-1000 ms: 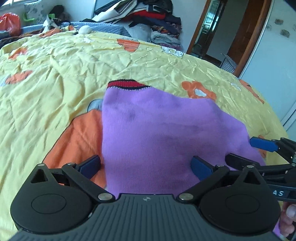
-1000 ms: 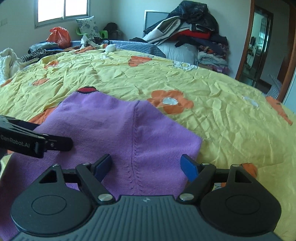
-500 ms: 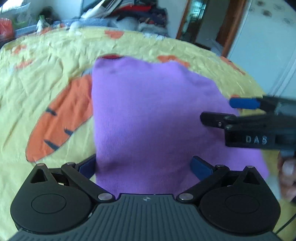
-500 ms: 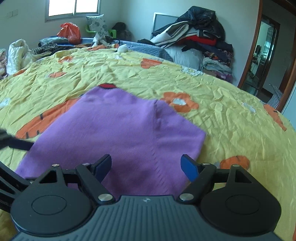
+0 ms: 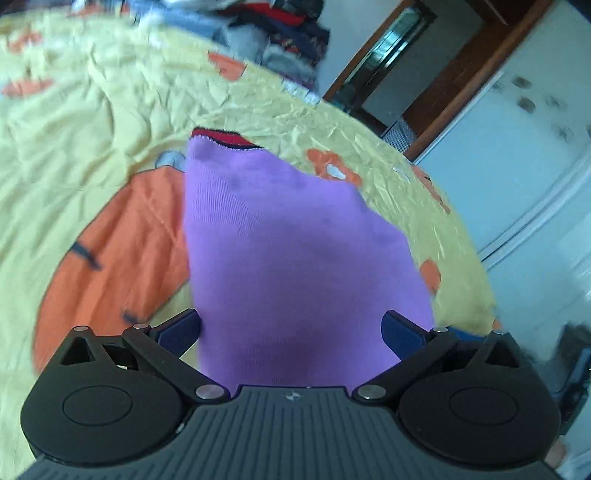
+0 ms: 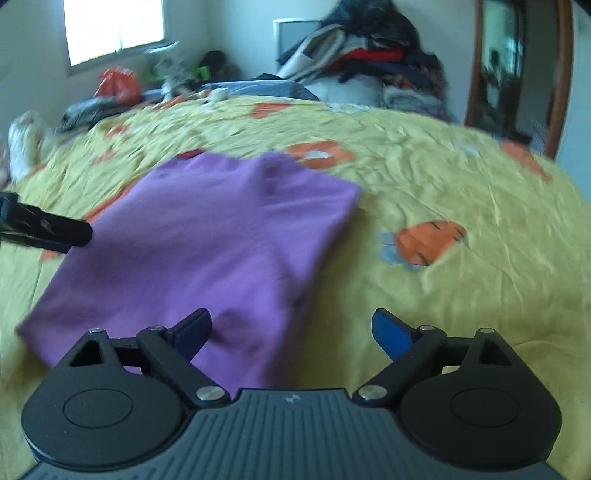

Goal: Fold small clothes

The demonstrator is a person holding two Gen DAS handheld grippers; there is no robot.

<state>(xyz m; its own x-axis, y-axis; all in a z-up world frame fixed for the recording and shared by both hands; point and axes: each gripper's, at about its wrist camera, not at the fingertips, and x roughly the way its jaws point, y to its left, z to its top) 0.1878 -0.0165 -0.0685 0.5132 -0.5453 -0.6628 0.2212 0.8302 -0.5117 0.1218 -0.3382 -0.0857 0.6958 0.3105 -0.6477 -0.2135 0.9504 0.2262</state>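
Jaws of the right gripper (image 6: 291, 332) are spreading wider over the purple knitted sweater (image 6: 207, 240), folded flat on the yellow flowered bedsheet (image 6: 461, 177), the left gripper (image 5: 291, 332) gapes empty too, both drawing back, fold apparently set.

soft daylight from the overexposed window (image 6: 112, 31); both fisheye views are motion-blurred, worst at the bowed edges, with faint shadows on the bedspread (image 6: 461, 177).
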